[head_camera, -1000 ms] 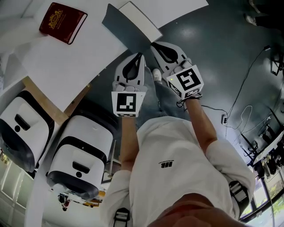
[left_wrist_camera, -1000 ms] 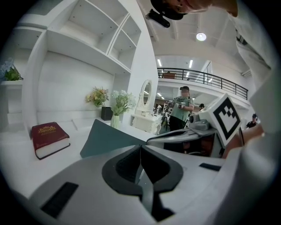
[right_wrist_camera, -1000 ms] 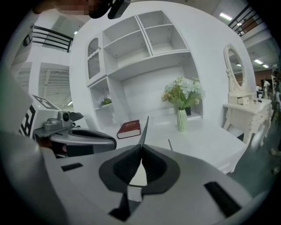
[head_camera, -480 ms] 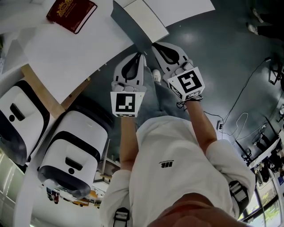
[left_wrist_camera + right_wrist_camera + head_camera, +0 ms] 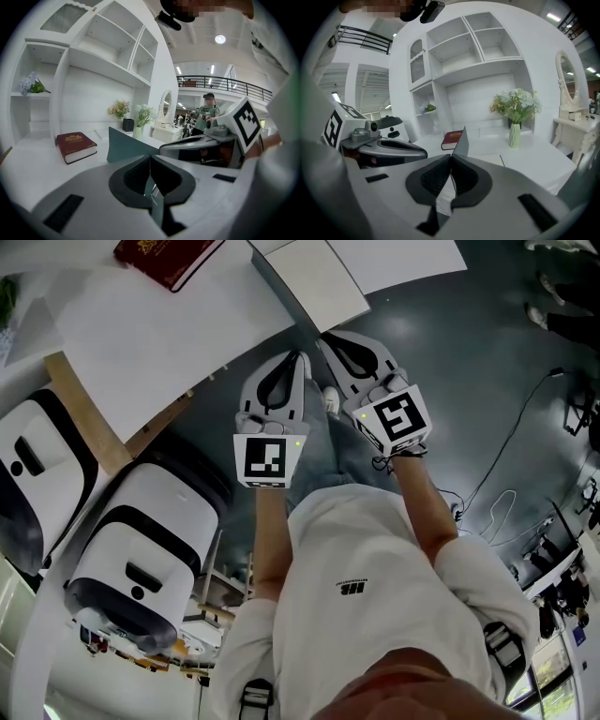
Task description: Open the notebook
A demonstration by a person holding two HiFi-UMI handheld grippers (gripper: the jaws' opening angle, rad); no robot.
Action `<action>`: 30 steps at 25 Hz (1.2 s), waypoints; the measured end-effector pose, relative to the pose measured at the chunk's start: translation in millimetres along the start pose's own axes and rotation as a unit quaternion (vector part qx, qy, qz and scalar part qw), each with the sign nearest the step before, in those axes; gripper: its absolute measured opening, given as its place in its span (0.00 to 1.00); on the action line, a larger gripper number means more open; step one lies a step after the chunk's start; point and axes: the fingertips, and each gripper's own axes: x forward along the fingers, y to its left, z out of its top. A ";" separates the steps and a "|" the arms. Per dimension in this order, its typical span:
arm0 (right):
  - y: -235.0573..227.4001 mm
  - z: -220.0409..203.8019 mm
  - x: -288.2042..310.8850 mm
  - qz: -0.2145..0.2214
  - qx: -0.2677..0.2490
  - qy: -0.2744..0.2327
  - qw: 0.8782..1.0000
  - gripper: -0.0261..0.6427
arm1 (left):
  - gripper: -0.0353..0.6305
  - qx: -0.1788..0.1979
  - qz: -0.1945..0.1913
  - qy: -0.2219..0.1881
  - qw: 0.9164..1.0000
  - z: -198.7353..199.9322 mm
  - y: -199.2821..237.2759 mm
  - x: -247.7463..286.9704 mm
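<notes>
The notebook [image 5: 323, 282] lies at the white table's edge [image 5: 141, 343], its white page showing and its grey-teal cover [image 5: 286, 292] raised on edge. My right gripper [image 5: 326, 337] is shut on the cover's near corner. In the right gripper view the thin cover [image 5: 461, 140] runs up out of the closed jaws of that gripper [image 5: 451, 156]. Just to its left, off the table's edge, my left gripper [image 5: 298, 356] is shut with nothing seen in it. From the left gripper [image 5: 150, 157], the cover [image 5: 126, 147] stands ahead.
A dark red book [image 5: 169, 261] lies farther back on the table. Two white rounded machines [image 5: 141, 549] stand on the floor at the left. A vase of flowers [image 5: 515, 133] and white shelving [image 5: 93, 61] stand behind the table. A cable [image 5: 506, 456] trails on the floor at the right.
In the head view the table and red book have slid up and right. More of the notebook's white page shows and the cover looks narrower. Both grippers stay shut, side by side.
</notes>
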 end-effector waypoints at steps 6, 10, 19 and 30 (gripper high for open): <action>16.1 0.3 6.0 0.019 -0.011 0.003 1.000 0.04 | 0.05 -0.007 0.016 -0.002 1.000 -5.2 8.1 -11.4; 26.6 -1.0 11.2 0.031 -0.016 0.005 0.999 0.04 | 0.05 -0.013 0.025 -0.003 1.000 -9.7 13.7 -17.6; 50.3 -4.2 22.2 0.060 -0.024 0.014 0.998 0.04 | 0.05 -0.027 0.048 0.000 0.998 -22.4 26.5 -30.2; 81.1 -15.9 41.6 0.100 -0.035 0.034 0.994 0.05 | 0.05 -0.047 0.080 0.005 0.996 -40.9 48.6 -46.8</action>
